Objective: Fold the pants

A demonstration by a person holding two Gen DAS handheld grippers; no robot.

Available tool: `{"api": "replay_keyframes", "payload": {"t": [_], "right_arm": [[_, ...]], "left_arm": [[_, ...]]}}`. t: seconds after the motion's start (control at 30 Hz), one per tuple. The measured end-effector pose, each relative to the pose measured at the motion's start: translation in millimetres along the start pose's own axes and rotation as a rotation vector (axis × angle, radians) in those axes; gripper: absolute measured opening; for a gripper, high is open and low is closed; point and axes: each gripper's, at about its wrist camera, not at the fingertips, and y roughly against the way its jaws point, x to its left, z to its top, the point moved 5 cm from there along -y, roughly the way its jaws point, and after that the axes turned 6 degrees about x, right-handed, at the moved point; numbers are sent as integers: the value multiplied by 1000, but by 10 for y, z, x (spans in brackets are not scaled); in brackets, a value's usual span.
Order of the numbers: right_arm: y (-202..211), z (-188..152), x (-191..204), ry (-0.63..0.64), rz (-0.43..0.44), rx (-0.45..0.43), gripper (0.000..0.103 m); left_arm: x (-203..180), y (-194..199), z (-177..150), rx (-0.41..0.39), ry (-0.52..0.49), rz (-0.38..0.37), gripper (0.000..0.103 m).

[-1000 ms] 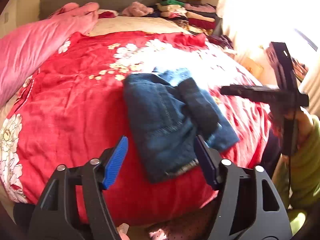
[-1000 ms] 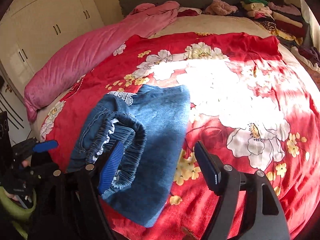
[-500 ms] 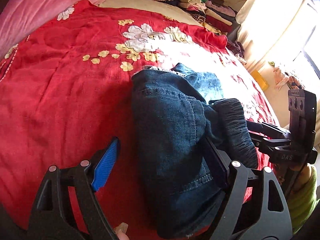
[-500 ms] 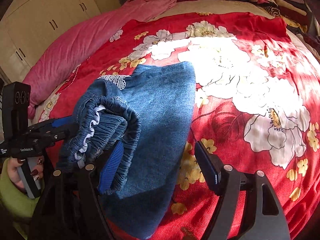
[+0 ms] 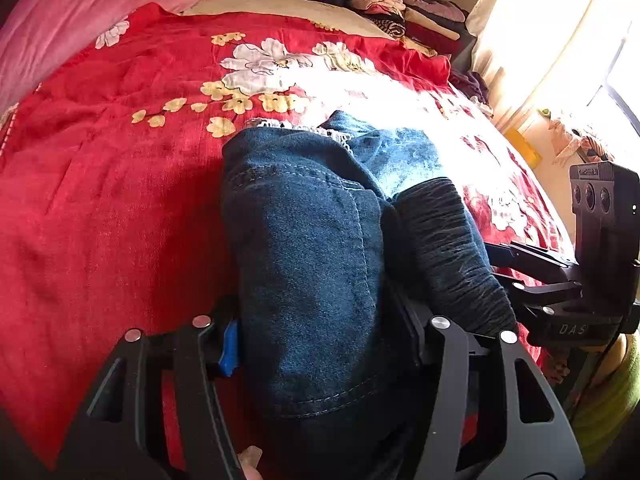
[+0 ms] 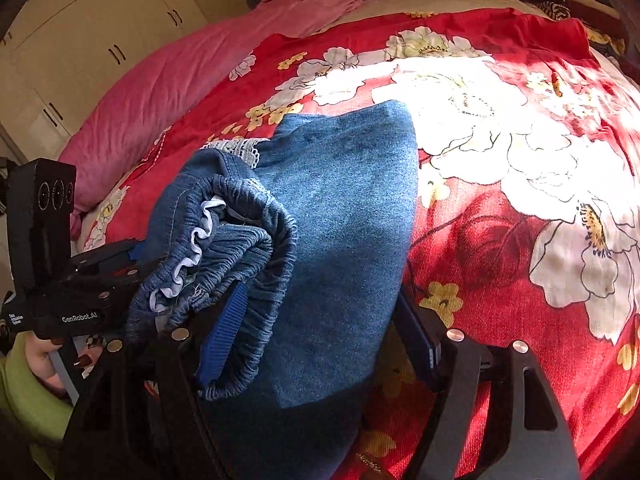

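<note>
Closing: both grippers' jaws were coming together, each with denim between them.
Pants: folded blue jeans (image 5: pixel 304 248) lay on the near part of the bed, in a thick bundle, lengthwise away from both cameras.
Pants detail: gathered elastic waistband (image 6: pixel 240 248) was curled up on top at the near end; white lace trim (image 6: pixel 236 148) showed at the far fold.
Left gripper: left gripper (image 5: pixel 324 340) straddled the near end of the jeans, pointing steeply down; blue pad (image 5: pixel 230 346) sat just beside the cloth on one side, other finger was buried under the fold.
Left fingers: partly apart and narrowing; could not tell whether pads already pressed the denim.
Right gripper: right gripper (image 6: pixel 320 320) straddled the same bundle from the other side; blue pad (image 6: pixel 226 332) lay against the waistband, other finger just beside the flat denim edge.
Right fingers: partly apart and narrowing; firm clamp could not be told.
Hands: a hand in a green sleeve (image 6: pixel 24 384) held the left gripper's handle, seen in the right view.
Bed: red bedspread (image 5: pixel 100 184) with white and yellow flowers, sunlit on the far side.
Pink quilt: pink quilt (image 6: pixel 160 92) ran along the bed's far left edge.
Clothes pile: stacked folded clothes (image 5: pixel 400 4) at the head of the bed.
Wardrobe: cream wardrobe (image 6: pixel 80 40) stood beyond the quilt.
</note>
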Motion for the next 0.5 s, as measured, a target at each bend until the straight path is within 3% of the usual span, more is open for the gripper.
{"api": "replay_keyframes", "payload": {"t": [0.07, 0.1, 0.23, 0.5], "right_arm": [[19, 17, 66, 29, 12, -9, 18], [45, 29, 114, 40, 26, -19, 15], [197, 116, 336, 135, -45, -80, 13], [355, 487, 398, 173, -78, -153, 13]], "left_arm": [[-49, 36, 22, -10, -27, 20, 32], [-77, 55, 37, -14, -39, 26, 26], [-140, 180, 106, -35, -64, 17, 21], [-136, 353, 442, -99, -70, 21, 21]]}}
